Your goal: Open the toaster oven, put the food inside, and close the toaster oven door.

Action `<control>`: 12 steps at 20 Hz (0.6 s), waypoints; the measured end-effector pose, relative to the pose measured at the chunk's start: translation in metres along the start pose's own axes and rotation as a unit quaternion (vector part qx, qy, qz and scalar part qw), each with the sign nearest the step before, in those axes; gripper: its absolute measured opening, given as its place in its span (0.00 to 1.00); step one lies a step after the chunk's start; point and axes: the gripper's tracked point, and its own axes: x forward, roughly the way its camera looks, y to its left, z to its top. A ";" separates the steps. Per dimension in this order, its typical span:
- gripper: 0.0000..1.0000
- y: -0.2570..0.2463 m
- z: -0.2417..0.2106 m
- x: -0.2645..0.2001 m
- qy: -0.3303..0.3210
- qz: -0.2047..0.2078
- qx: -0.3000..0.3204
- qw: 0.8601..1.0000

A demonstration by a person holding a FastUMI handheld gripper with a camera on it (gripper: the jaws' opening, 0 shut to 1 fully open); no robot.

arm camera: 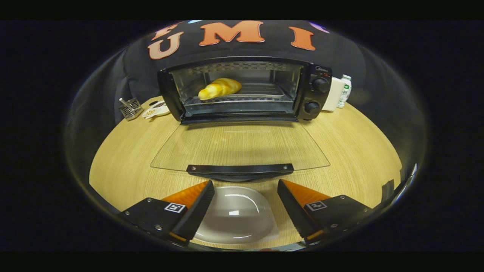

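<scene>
The toaster oven (245, 90) sits at the far edge of the worktop (351, 151), close to the black cloth wall. Its glass door (240, 145) is folded all the way down and lies flat, reaching out toward the tongs (245, 206). The door is down so the inside can be reached. The dark handle (240, 169) is on the near end of the door, just ahead of the tongs.

The food is a yellow bread roll (220, 88). It lies on the wire rack (261, 92) inside the oven, on the left part of the rack. I think the putting-in step is done and only closing the door is left.

The tongs are wide apart and hold nothing. They hang low over the near edge of the worktop, lined up with the door handle, which looks like a good spot to start lifting the door. Under them, between the two fingers, sits a plate (236, 219) with nothing on it.

Counting: one oven, one door, one roll, one plate. The oven has two round knobs (320, 84) on its right side, one above the other. Near the far left corner there is one small wire basket (131, 108) and one small dish (155, 110). Behind the oven on the right stand one white box (334, 94) and one small bottle (345, 90)
</scene>
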 end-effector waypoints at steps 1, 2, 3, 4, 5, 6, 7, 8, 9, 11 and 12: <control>1.00 0.000 0.002 0.003 -0.001 -0.004 -0.001 1.000; 1.00 0.001 -0.002 0.003 0.007 -0.005 -0.002 1.000; 0.99 0.001 0.001 0.004 0.002 -0.006 -0.002 1.000; 1.00 0.000 0.002 0.002 0.001 -0.007 -0.001 1.000; 1.00 0.000 0.004 0.001 0.000 -0.007 0.001 1.000; 1.00 -0.001 0.005 -0.002 -0.002 -0.007 0.004 1.000; 1.00 -0.001 0.009 -0.004 -0.008 -0.006 0.007 1.000; 1.00 -0.001 0.013 -0.009 -0.015 -0.007 0.010 1.000; 1.00 -0.001 0.019 -0.013 -0.025 -0.007 0.010 1.000; 1.00 0.000 0.037 -0.023 -0.047 -0.004 0.014 0.999; 1.00 0.000 0.047 -0.027 -0.060 -0.001 0.019 0.998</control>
